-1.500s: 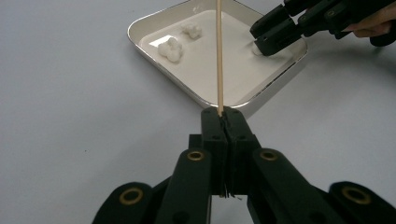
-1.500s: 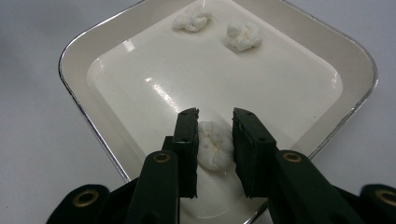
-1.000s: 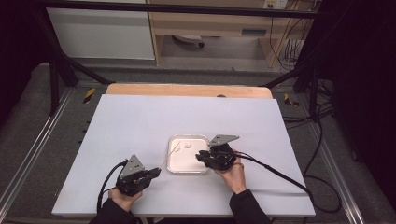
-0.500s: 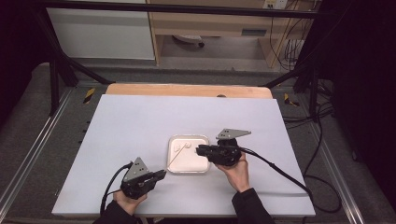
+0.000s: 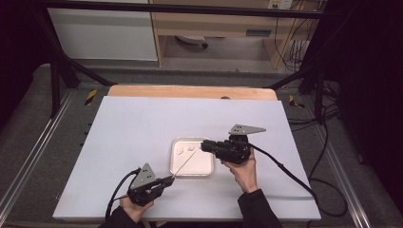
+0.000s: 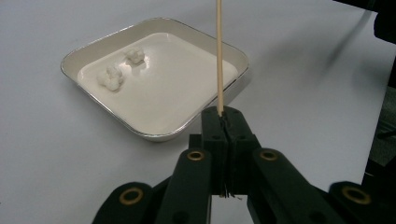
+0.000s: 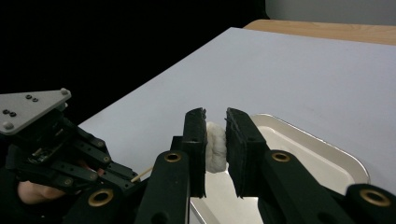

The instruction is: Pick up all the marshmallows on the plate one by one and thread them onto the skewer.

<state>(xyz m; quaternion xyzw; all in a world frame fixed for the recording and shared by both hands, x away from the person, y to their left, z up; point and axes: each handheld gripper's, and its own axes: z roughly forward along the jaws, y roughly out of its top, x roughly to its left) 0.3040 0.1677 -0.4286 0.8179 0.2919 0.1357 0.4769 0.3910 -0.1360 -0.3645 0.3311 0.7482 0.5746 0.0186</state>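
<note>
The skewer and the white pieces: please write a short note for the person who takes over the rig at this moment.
Left gripper: shut on the wooden skewer, which points up and over the tray.
Right gripper: shut on one white puffy piece, lifted above the tray; its jaws have just been closing on it.
Tray: near the middle of the white table, with two more white pieces lying inside.
Done: one piece picked up, the skewer gripped.
Left: nothing is on the skewer yet. Probably bring the held piece to the skewer tip and push it on, then do the other two.
</note>
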